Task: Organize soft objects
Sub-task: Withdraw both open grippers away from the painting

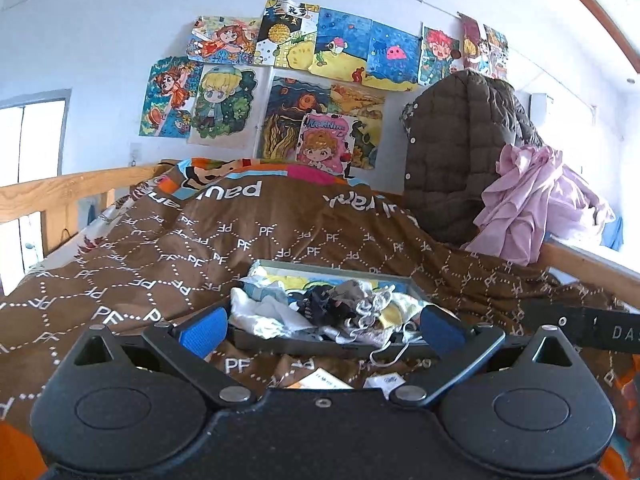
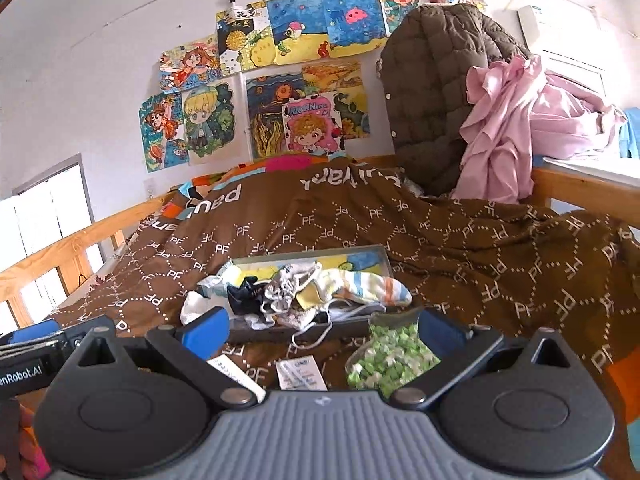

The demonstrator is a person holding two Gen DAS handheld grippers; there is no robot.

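A shallow grey tray (image 1: pixel 280 345) lies on the brown bedspread and holds a heap of socks and small cloths (image 1: pixel 340 308). My left gripper (image 1: pixel 320 330) is open and empty, just in front of the tray's near edge. In the right wrist view the same tray (image 2: pixel 256 334) holds a striped sock (image 2: pixel 372 286), a grey-white sock (image 2: pixel 286 284) and a dark sock (image 2: pixel 244 298). My right gripper (image 2: pixel 322 330) is open and empty, short of the tray. A green-and-white patterned pouch (image 2: pixel 390 356) lies by its right finger (image 2: pixel 438 330).
The brown "PF" bedspread (image 1: pixel 160 248) covers the bed. Paper cards (image 2: pixel 300 374) lie in front of the tray. A brown quilted jacket (image 1: pixel 452 140) and pink cloth (image 1: pixel 528 200) hang at the right rail. A wooden rail (image 1: pixel 48 196) runs along the left. Drawings cover the wall.
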